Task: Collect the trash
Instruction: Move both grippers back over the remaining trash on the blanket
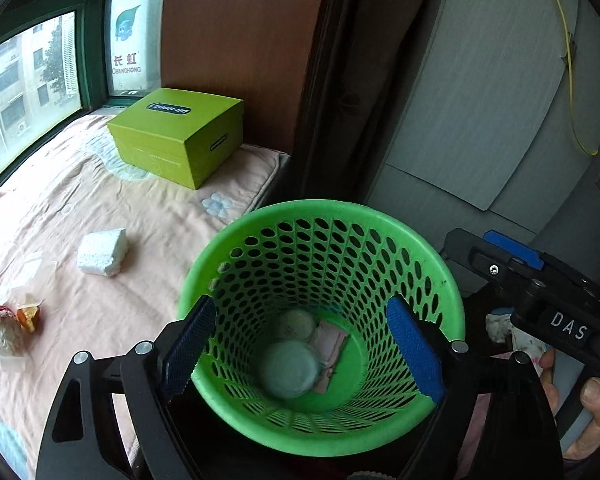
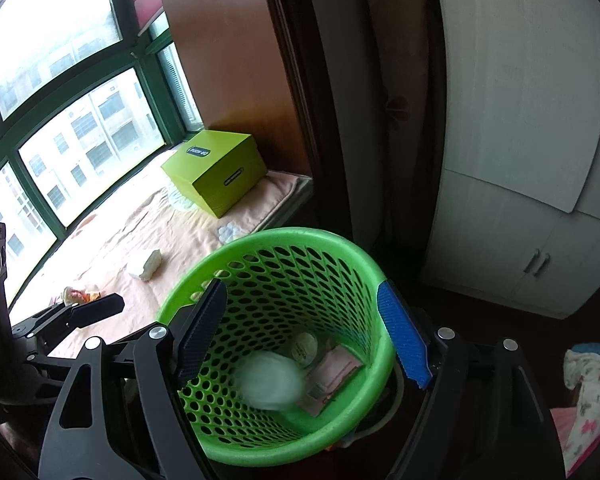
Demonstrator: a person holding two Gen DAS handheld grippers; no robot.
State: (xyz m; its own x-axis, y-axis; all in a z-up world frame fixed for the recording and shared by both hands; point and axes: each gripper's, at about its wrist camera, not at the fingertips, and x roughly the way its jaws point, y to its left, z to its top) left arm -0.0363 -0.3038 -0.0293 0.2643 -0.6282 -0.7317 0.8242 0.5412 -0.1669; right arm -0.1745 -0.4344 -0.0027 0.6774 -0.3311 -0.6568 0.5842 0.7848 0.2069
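Contents: 1 green basket [image 1: 452, 280] holding 2 round pale items [image 1: 288, 368] and 1 pink packet [image 1: 332, 344]; 1 green box [image 1: 176, 136]; 1 white foam block [image 1: 102, 252]; 2 grippers [image 1: 312, 344].

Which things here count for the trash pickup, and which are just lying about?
For the job:
green basket, already holding some trash
white foam block on the blanket
wrappers at the blanket's near left
left gripper, open
right gripper, open

Just lying about:
green box
white cupboard
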